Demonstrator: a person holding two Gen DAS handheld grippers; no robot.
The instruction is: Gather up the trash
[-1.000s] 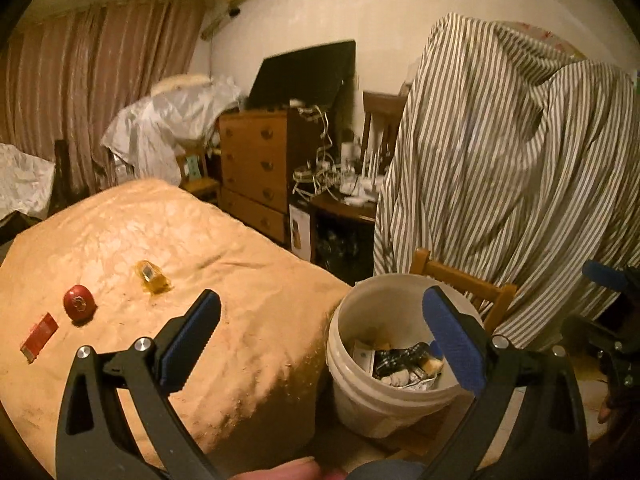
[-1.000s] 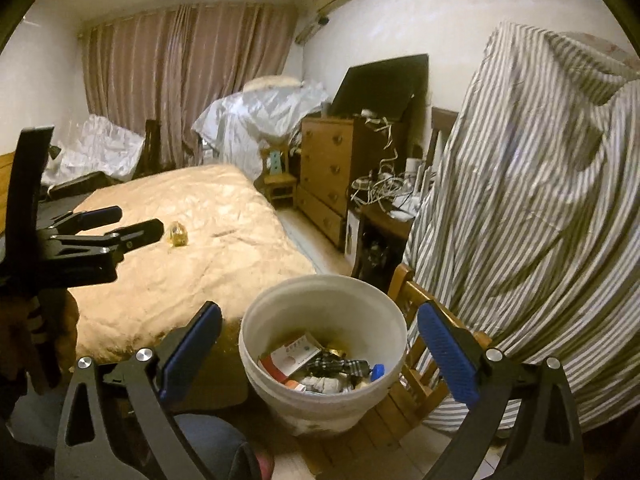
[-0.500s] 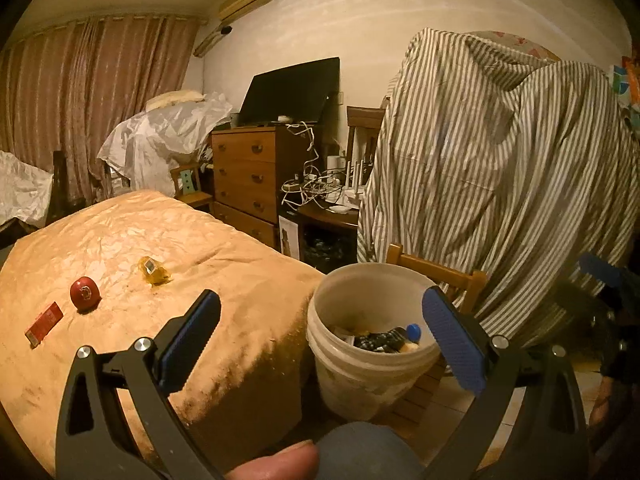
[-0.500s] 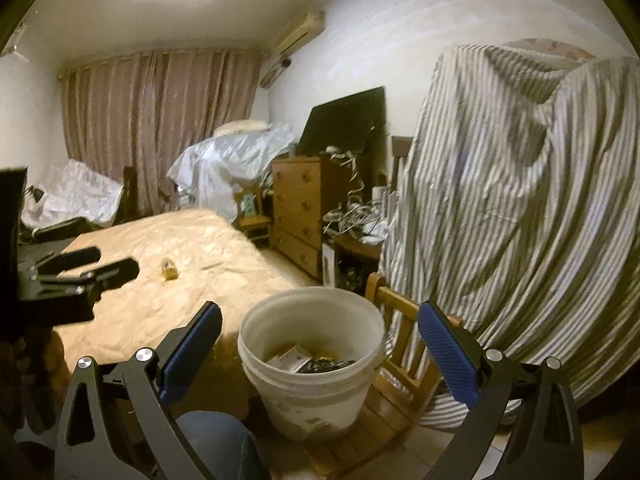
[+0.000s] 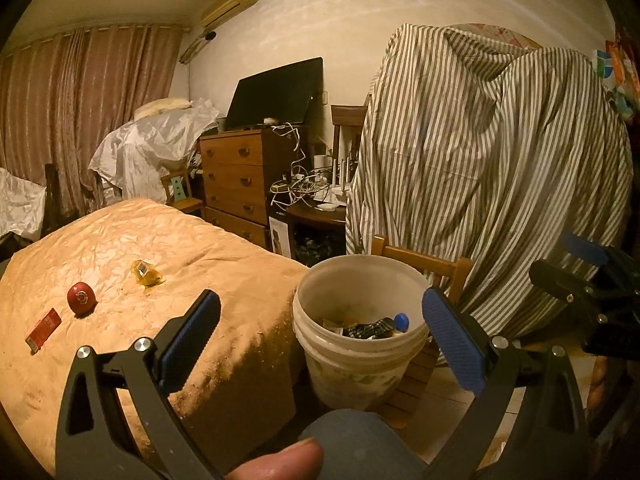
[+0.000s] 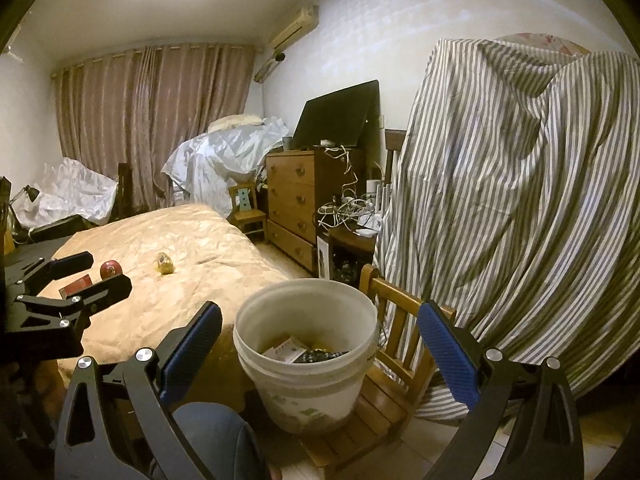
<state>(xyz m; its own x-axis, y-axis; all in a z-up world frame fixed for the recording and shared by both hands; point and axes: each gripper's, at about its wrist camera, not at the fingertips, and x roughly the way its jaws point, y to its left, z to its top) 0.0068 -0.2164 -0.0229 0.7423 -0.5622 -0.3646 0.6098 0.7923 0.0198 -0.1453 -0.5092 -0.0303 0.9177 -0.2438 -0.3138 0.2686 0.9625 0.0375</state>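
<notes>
Left wrist view: the left gripper is held in the air with its two blue-padded fingers spread wide and nothing between them. Past the fingers stands a white plastic bucket on a small wooden chair, just beside the edge of a bed. The bucket already holds a jumble of trash, including a dark crumpled wrapper and a blue bottle cap. On the tan bedspread, well apart from the bucket, lie three loose items: a yellow crumpled wrapper, a round red object near it, and a flat red packet closest to the left edge. The right gripper shows at the far right of this view.

Right wrist view: the right gripper is also wide open and empty, hovering above the bucket, which sits between its fingers in the frame. The left gripper appears at the left, over the bedspread near the red items. A striped sheet drapes over something tall behind the chair, and a wooden dresser stands against the wall.
</notes>
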